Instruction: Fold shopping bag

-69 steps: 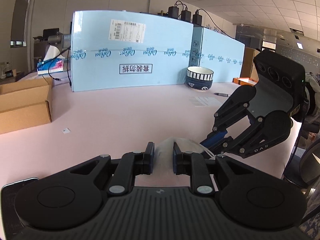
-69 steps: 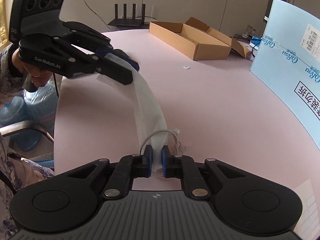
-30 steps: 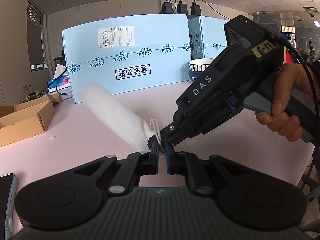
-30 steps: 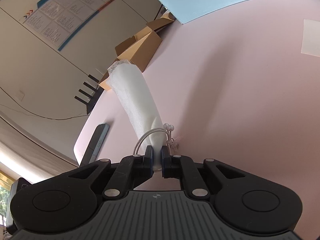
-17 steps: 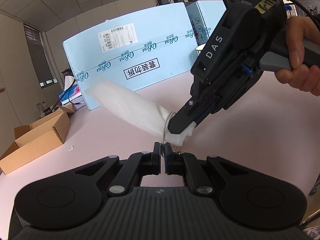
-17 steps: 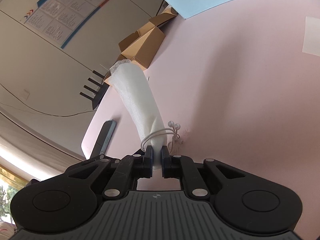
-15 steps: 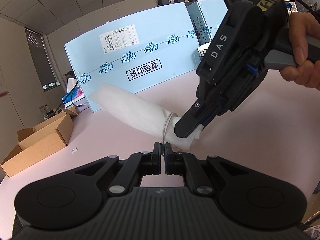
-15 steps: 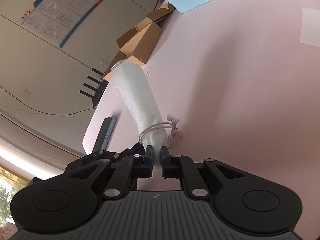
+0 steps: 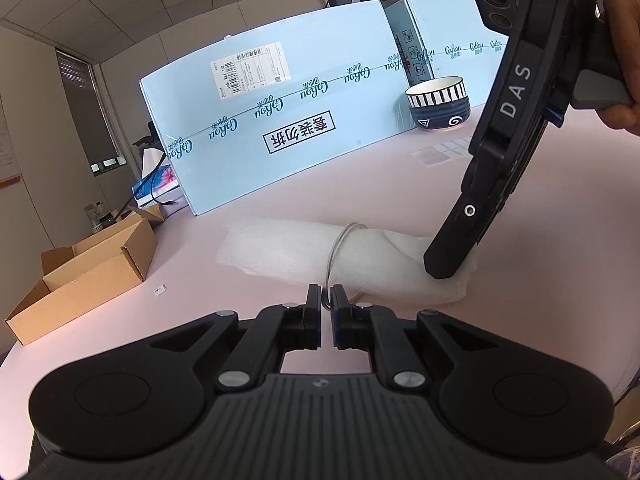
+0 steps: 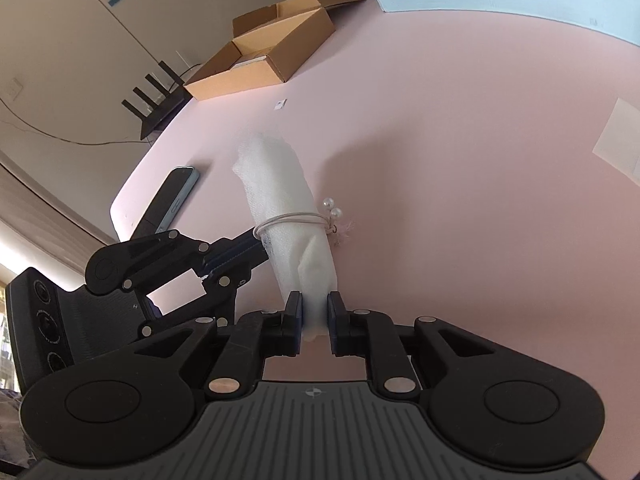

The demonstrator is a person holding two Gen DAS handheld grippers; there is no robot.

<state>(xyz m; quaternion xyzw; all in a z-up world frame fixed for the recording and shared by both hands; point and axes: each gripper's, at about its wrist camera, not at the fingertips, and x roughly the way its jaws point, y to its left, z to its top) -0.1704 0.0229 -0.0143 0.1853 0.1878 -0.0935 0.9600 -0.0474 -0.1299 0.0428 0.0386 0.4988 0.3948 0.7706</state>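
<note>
- Pink table (image 9: 520, 240): everything sits on it.
- Big light-blue carton (image 9: 280, 120) upright along the far side, shipping label on its face.
- Open cardboard box (image 9: 84, 268) near the table's left edge; in the right wrist view (image 10: 276, 48) a flat pale item lies inside, can't tell what.
- Striped bowl (image 9: 438, 108) just in front of the blue carton; contents not visible.
- Phone (image 10: 168, 200) flat near the table edge, just beside the bag.
- Shopping bag (image 9: 360, 260): white, textured fabric, rolled into a long bundle lying on the table mid-surface.
- Thin elastic loop (image 9: 340, 248) circles the roll; two small beads (image 10: 332, 208) hang off it on the far side.
- Right gripper (image 10: 314, 316): jaws clenched on one end of the roll.
- Left gripper (image 9: 326, 308): jaws nearly together with the loop's cord between the tips; can't tell if it's actually pinched.
- A hand (image 9: 624, 56) holds the right gripper's handle.
</note>
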